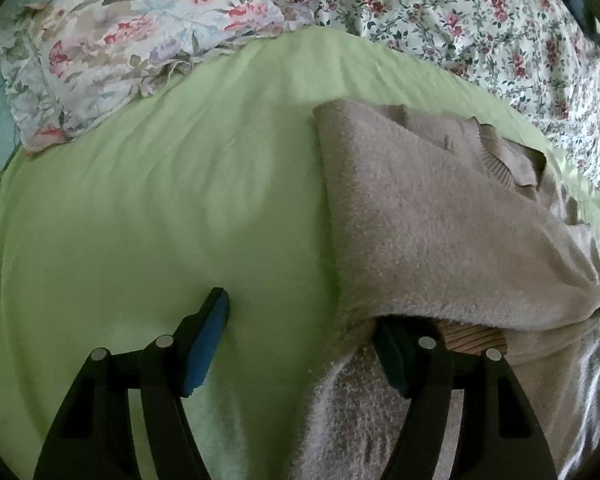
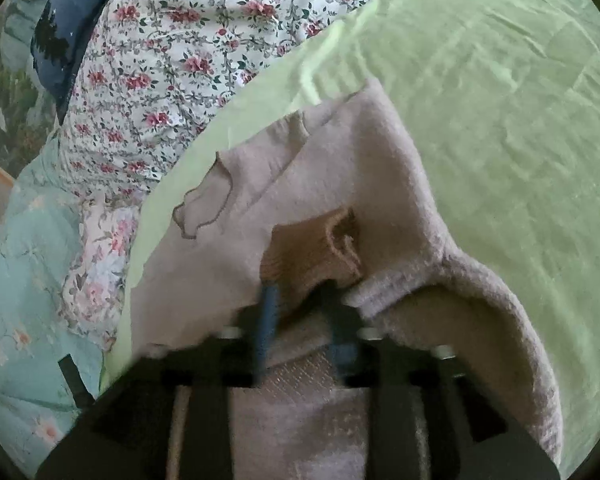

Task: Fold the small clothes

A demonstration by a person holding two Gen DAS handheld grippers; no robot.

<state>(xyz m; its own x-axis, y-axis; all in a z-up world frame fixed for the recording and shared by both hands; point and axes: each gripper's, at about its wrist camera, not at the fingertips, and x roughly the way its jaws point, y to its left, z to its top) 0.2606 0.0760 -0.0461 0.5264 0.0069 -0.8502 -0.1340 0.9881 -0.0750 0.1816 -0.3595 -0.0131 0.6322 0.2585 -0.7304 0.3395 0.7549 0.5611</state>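
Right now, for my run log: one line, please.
stage: mid-fold | left gripper: open, one finger under sweater | right gripper: on sweater cuff, closure unclear | surface: green sheet

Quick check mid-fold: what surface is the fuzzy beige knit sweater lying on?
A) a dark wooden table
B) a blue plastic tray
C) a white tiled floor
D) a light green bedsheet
D: the fuzzy beige knit sweater rests on the light green bedsheet, with the floral quilt beyond it.

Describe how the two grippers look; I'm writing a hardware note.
The left gripper has two black plastic fingers with cut-out slots, round silver pin heads at the joints and blue pads. The right gripper, blurred, shows the same black frame, silver pins and blue pads. No cables, markings or sleeves are visible.
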